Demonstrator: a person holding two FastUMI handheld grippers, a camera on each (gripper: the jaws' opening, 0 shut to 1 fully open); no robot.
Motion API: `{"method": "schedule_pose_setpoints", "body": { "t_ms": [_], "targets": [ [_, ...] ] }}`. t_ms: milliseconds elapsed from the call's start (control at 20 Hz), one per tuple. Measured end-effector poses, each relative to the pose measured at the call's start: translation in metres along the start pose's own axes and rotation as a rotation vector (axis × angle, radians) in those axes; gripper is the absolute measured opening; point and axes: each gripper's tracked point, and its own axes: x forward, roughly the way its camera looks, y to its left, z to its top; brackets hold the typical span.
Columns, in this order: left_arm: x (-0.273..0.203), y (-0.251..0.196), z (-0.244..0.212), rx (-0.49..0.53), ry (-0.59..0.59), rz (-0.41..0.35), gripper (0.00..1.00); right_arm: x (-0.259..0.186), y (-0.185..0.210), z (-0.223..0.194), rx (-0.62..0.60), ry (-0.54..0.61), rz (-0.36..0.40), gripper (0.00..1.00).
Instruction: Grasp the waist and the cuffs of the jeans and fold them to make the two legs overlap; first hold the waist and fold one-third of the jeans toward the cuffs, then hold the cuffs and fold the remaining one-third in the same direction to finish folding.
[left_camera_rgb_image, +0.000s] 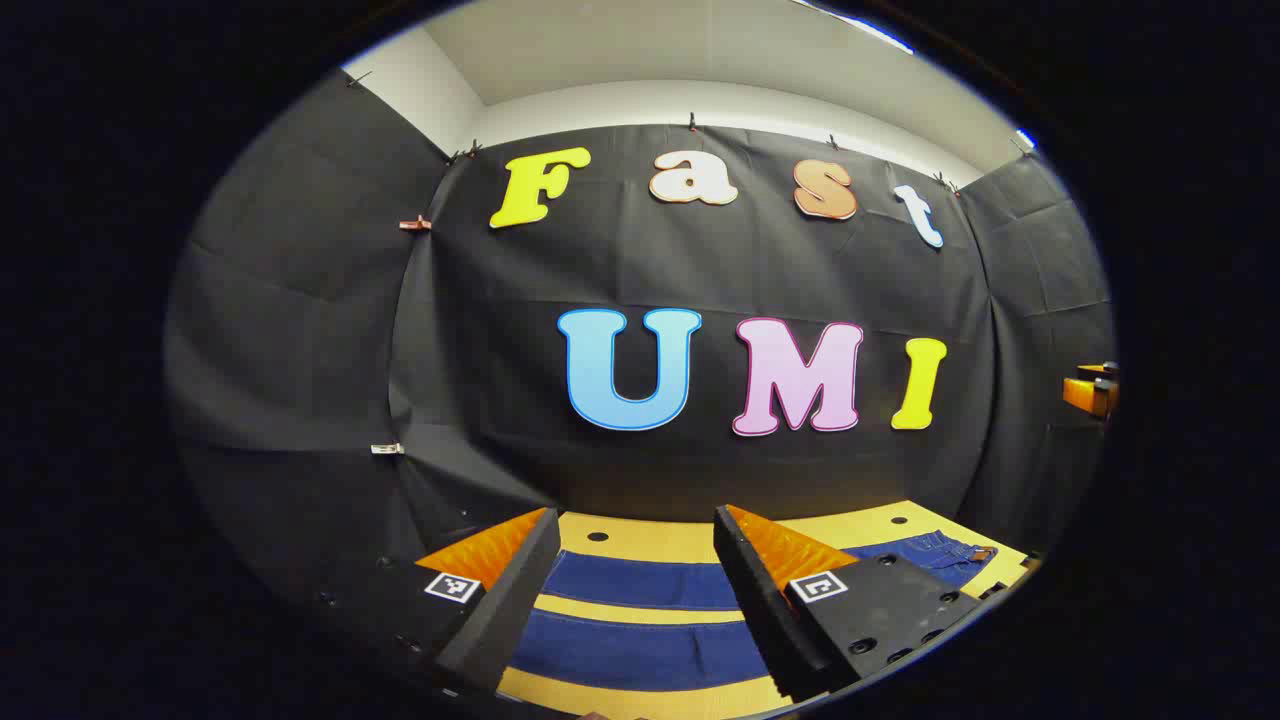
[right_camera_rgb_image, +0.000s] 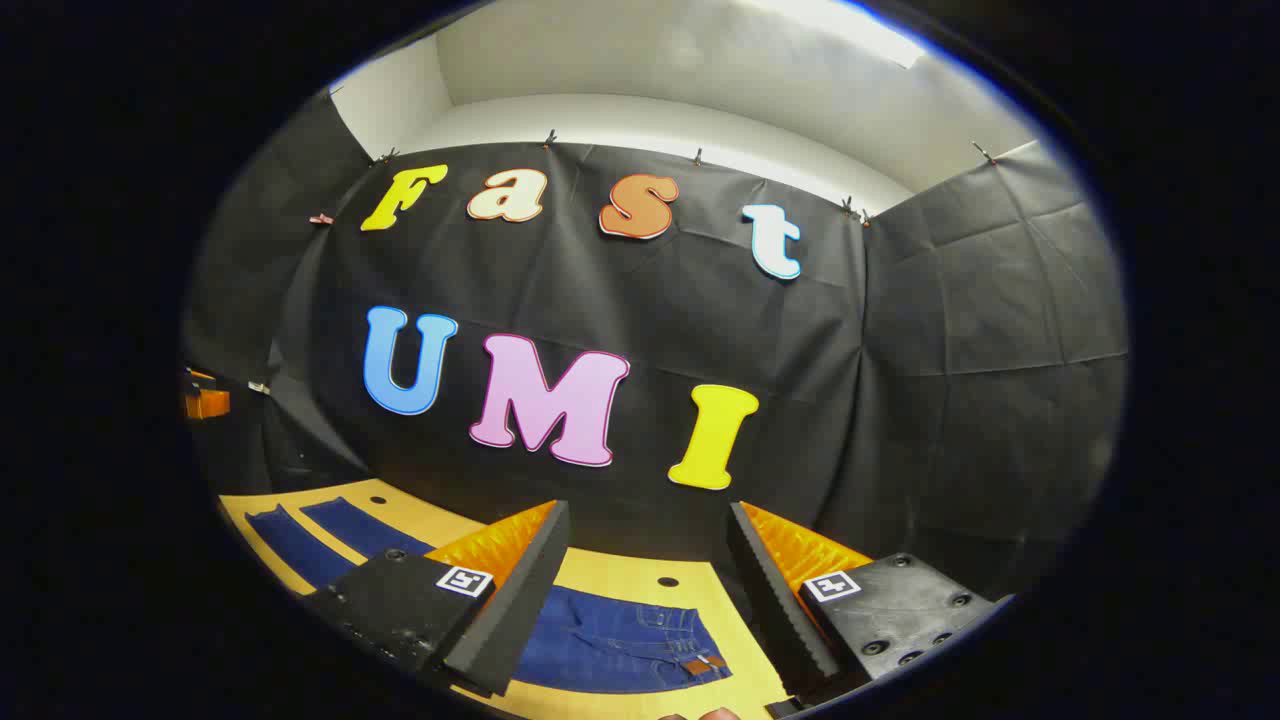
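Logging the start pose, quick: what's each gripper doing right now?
Left gripper: open, holding nothing, above the legs of the jeans.
Right gripper: open, holding nothing, above the waist.

The jeans (right_camera_rgb_image: 610, 640) are dark blue denim with lighter stitching and a small brown patch at the waist, lying on a yellow table (left_camera_rgb_image: 640, 540) dotted with black holes. Both the left gripper (left_camera_rgb_image: 635, 590) and the right gripper (right_camera_rgb_image: 645, 590) have black fingers with orange ridged backs and black-and-white square markers.
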Motion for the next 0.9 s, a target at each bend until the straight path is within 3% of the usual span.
{"method": "schedule_pose_setpoints", "body": {
  "t_ms": [50, 450, 600, 900],
  "targets": [
    [-0.002, 0.005, -0.003, -0.003, 0.009, 0.011, 0.96, -0.001, 0.003, -0.008, -0.007, 0.018, 0.011, 0.96],
    [-0.025, 0.046, -0.021, 0.031, 0.048, 0.057, 0.96, -0.002, 0.002, -0.040, -0.076, 0.063, 0.047, 1.00],
    [-0.034, 0.047, -0.035, 0.041, 0.087, -0.007, 0.96, -0.003, -0.015, -0.050, -0.106, 0.102, 0.038, 0.97],
    [-0.042, 0.065, -0.050, 0.046, 0.130, -0.075, 0.96, -0.014, -0.031, -0.049, -0.007, 0.110, -0.046, 0.97]
  ]
}}
